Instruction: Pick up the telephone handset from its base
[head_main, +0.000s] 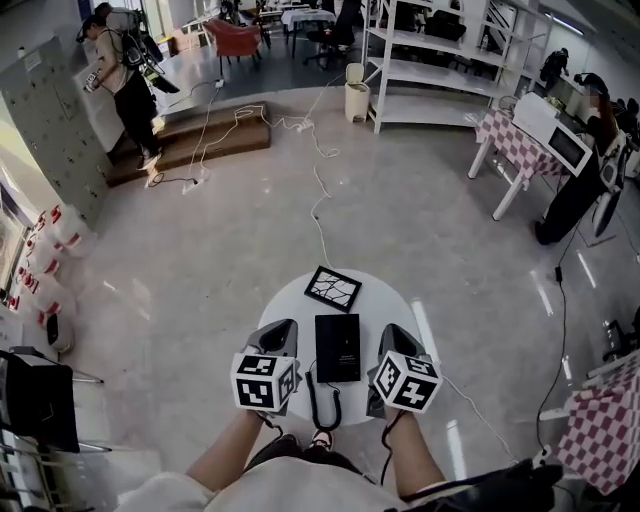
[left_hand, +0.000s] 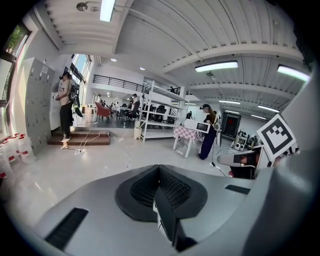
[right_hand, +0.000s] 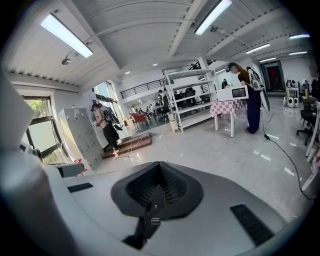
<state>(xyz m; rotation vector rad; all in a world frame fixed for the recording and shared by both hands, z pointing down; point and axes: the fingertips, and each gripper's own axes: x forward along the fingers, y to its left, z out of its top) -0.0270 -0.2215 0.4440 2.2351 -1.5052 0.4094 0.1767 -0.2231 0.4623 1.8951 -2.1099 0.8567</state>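
Note:
A black flat telephone (head_main: 338, 347) lies on the small round white table (head_main: 285, 300). A dark curved cord or handset part (head_main: 322, 402) hangs at its near end; I cannot tell which. My left gripper (head_main: 277, 334) is just left of the phone and my right gripper (head_main: 396, 336) just right of it, both shut and holding nothing. In the left gripper view the jaws (left_hand: 159, 167) meet, with a sliver of the black phone (left_hand: 167, 220) below them. The right gripper view shows shut jaws (right_hand: 159, 164) and the phone's printed face (right_hand: 152, 216) under them.
A black-and-white cracked-pattern tile (head_main: 332, 288) lies at the table's far side. White cable (head_main: 320, 210) runs across the floor beyond. A black chair (head_main: 35, 400) stands left and a checked cloth (head_main: 600, 430) right. People stand far off by the lockers (head_main: 125, 85) and a checked table (head_main: 520, 140).

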